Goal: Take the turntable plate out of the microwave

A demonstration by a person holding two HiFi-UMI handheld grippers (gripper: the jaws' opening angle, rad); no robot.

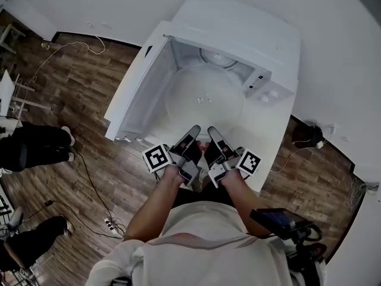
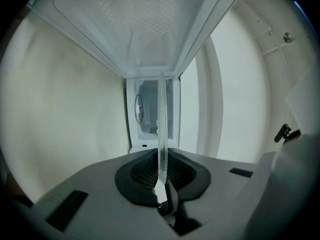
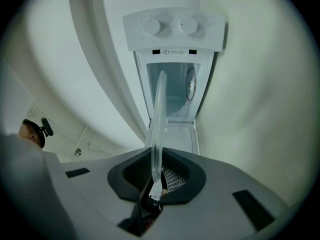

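The left gripper (image 1: 191, 134) and right gripper (image 1: 213, 134) are each pinching the near rim of the plate (image 1: 202, 97) (slick glass). Its far side is hanging unsupported, risking a tilt and slip.

Microwave (image 1: 238, 31): one, with one door (image 1: 134, 94) and two dials sure, a dial (image 3: 151, 26) and a second dial (image 3: 188, 25) beside it; turntable plate (image 1: 202, 97): one; bench (image 1: 271, 145) under the microwave: one. Tongs: two, the left tongs (image 1: 194, 130) and the right tongs (image 1: 212, 131), with one marker cube (image 1: 156, 157) on the left and one marker cube (image 1: 249, 162) on the right, two cubes in all. Floor (image 1: 89, 177): one power strip (image 1: 111, 224), and two bystanders counted by their dark legs, one pair of legs (image 1: 36, 145) at the left edge and another pair of legs (image 1: 27, 243) lower down.
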